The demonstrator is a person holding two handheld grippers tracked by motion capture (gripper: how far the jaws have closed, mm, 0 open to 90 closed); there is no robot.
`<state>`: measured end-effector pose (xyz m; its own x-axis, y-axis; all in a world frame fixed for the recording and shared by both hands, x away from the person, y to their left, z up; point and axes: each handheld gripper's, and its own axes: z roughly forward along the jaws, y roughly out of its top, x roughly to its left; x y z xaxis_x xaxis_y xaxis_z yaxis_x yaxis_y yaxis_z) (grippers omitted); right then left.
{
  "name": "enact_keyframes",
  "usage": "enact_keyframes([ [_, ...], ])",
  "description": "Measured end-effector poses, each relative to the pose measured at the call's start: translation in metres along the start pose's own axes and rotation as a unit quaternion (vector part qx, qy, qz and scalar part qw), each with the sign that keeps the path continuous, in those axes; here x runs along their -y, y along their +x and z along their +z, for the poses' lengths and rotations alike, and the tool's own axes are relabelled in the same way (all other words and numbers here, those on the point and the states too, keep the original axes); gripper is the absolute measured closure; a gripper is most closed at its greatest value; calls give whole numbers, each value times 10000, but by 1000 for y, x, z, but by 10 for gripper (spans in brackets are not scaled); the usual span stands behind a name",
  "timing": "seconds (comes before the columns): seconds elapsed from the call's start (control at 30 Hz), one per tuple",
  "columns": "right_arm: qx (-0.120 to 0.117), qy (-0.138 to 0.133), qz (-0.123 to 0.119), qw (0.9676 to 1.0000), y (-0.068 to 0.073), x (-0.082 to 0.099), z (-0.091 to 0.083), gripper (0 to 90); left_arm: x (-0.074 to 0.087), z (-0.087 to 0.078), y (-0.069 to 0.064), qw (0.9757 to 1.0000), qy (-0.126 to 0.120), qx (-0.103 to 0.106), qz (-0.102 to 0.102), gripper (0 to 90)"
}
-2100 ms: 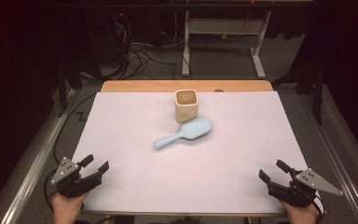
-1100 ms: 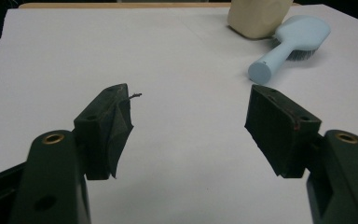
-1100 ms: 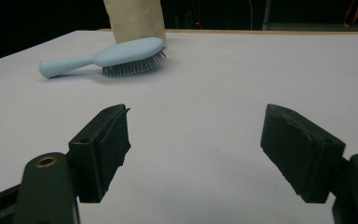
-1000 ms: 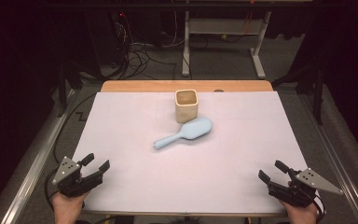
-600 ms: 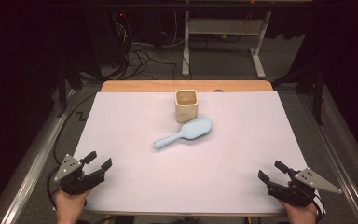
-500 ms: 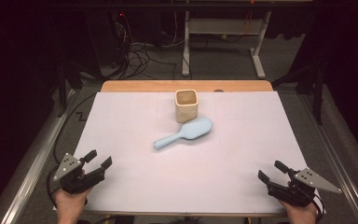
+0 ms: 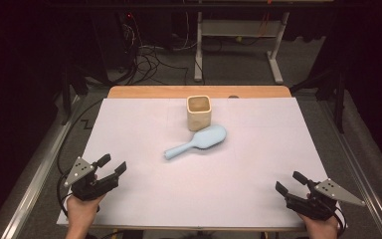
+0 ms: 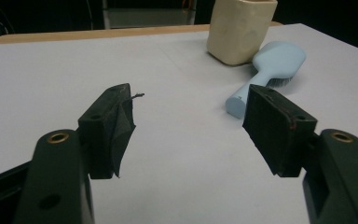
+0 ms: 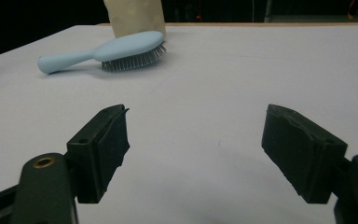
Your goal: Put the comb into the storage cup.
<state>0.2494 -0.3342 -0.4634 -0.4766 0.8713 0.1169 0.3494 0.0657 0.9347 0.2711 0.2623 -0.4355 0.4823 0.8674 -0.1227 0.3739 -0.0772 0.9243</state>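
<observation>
Brush [image 7: 197, 141] lies bristles-down mid-table, head touching the cup [image 7: 198, 112], handle slanting toward the near-left corner, so the left gripper [image 7: 108, 168] seems nearer than the right gripper [image 7: 290, 183]; both have jaws apart, empty.

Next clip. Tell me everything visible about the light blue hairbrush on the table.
The hairbrush is pale blue, smooth and plastic-looking, with an oval head and a tapering round handle. It lies bristles down on the white table cover; the right gripper view shows dark, fine bristles under the head. Its head sits close beside the base of the cream cup, handle pointing toward the person's left. Whether head and cup touch cannot be told. Neither gripper is near it.
</observation>
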Motion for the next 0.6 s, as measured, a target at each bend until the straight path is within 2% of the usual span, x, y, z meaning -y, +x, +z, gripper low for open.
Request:
enact_keyframes([
  [0.4,-5,3,-2,10000,0,0,0,233,-5,13,-3,9998,64,182,-84,338],
  [0.6,-20,-5,-8,10000,0,0,0,235,-8,21,-6,9997,101,237,-52,342],
])
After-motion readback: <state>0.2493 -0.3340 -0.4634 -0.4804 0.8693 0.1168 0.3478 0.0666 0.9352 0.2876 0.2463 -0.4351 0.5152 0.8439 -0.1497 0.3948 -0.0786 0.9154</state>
